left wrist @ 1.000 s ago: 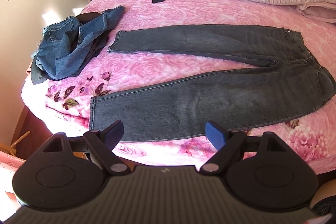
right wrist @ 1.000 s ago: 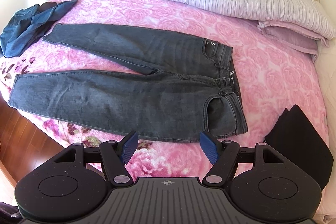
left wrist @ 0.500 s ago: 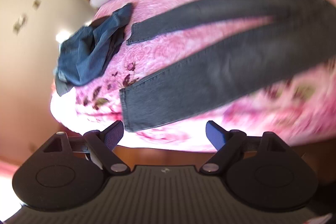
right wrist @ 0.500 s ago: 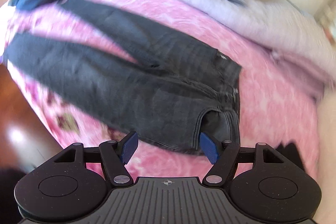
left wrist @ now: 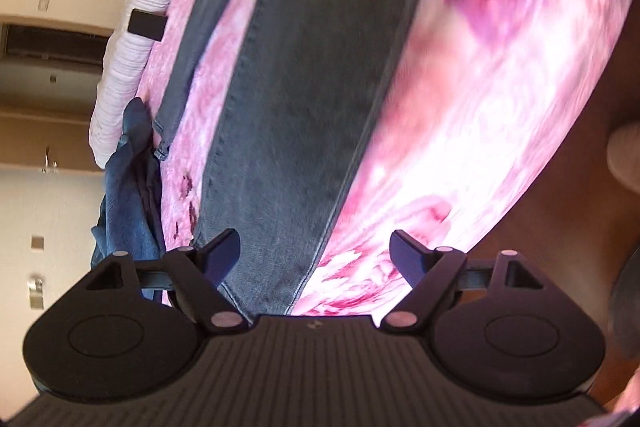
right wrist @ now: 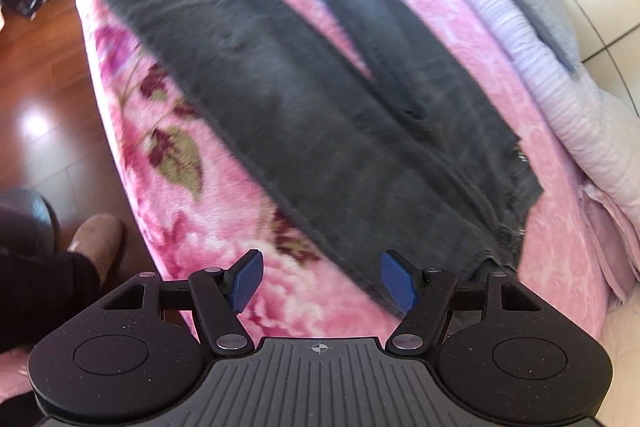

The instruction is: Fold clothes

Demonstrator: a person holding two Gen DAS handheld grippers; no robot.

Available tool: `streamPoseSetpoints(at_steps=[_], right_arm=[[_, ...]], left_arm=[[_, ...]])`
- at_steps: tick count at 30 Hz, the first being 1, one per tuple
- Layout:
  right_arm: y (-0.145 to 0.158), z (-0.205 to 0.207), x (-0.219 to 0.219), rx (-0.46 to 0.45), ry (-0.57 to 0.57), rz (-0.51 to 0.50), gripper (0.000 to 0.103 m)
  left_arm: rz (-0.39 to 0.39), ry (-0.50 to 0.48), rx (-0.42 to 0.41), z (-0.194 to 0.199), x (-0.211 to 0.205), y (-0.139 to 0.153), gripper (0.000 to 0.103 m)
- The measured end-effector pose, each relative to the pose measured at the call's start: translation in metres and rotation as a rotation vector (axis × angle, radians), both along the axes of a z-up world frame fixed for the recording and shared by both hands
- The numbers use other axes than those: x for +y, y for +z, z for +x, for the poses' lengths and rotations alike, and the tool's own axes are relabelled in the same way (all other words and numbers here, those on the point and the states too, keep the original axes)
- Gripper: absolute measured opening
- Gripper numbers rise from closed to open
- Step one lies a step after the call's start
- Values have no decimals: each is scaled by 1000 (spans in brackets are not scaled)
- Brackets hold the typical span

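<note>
Dark grey jeans (left wrist: 312,99) lie flat on the pink floral bedspread (left wrist: 472,115), legs spread apart. My left gripper (left wrist: 316,255) is open and empty, close over the hem end of the near leg; the view is rolled sideways. In the right wrist view the jeans (right wrist: 304,115) run diagonally, waistband (right wrist: 516,203) at the right. My right gripper (right wrist: 322,283) is open and empty, just above the near edge of the jeans by the waist.
A pile of blue denim clothes (left wrist: 128,195) lies at the bed's far corner. A black phone (left wrist: 146,25) leans on the striped duvet (right wrist: 552,67). Wooden floor (right wrist: 36,99) and a person's slipper (right wrist: 98,239) lie beside the bed.
Both grippers dropped much closer to the jeans. The left view rolled sideways toward the leg hem; the right one swung down toward the waist edge. Both stayed open.
</note>
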State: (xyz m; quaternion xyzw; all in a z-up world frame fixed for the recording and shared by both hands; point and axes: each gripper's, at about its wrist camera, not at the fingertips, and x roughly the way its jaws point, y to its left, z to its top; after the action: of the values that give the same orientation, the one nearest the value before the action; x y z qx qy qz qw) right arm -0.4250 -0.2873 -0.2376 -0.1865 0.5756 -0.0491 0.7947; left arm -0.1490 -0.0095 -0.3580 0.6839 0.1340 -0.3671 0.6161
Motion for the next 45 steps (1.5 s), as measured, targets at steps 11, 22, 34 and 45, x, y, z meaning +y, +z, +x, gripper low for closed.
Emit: streamPoseSetpoints(at_steps=[11,22,34,45], right_arm=[[-49,14,-2,5,3,-119,69],[-100,-38,-37,-11,274,-437,69],[-163,-73,-148,-106,347,-662,68],[-137,-67,-196,-34,537,-590,12]], left_arm=[[3,-54,24,57,8,20,5],[-191,212,212,89,-37,123,4],[-42,274,114,72,-50,101,4],[-39,323,42,80,-74,118,4]])
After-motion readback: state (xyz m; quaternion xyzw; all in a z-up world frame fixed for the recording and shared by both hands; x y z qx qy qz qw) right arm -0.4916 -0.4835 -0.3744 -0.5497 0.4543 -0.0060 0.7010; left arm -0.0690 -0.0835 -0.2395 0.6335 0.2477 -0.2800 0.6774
